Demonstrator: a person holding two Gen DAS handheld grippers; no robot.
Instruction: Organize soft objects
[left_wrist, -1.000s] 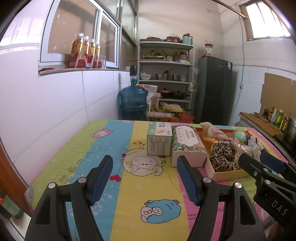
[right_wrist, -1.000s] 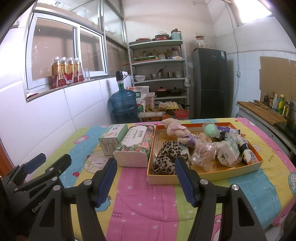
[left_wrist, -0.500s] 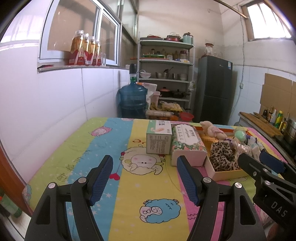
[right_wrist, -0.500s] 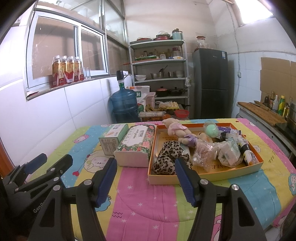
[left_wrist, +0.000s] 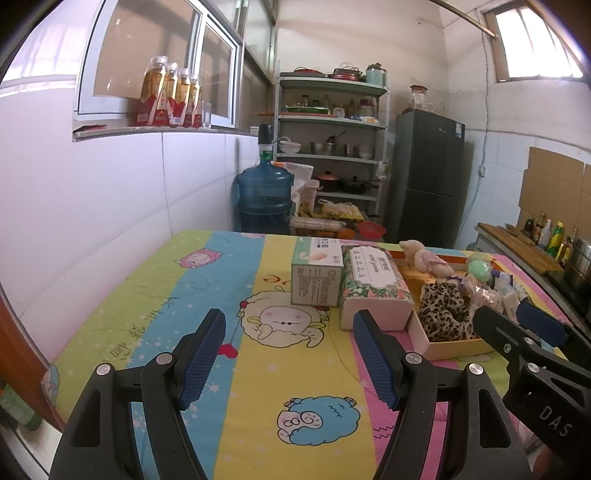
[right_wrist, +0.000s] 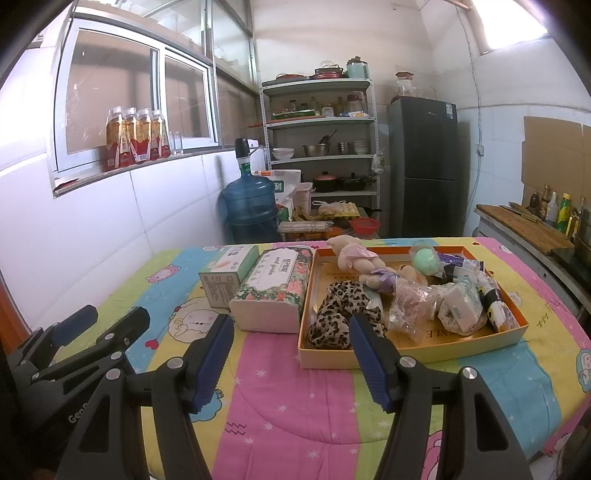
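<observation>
**Two idle grippers above a quilt-covered table in a tiled kitchen**

The work surface is a cartoon-print quilt in yellow, pink, blue and green stripes, spread over a table set against a white tiled wall. Behind the table stand a blue water jug, a metal shelf rack of pots and bowls, and a dark refrigerator; bottled drinks line the window sill. An orange cardboard tray lies right of centre and holds the soft objects: a leopard-print cloth at its near left corner, a pink plush doll at the far edge, a green ball and several wrapped packets (contents unclear, possibly tissues). Touching the tray's left wall is a floral tissue pack, with a green-and-white carton just beside it. The near half of the quilt lies bare beneath both tools. The left gripper and right gripper hover side by side, jaws parted, grasping nothing.
</observation>
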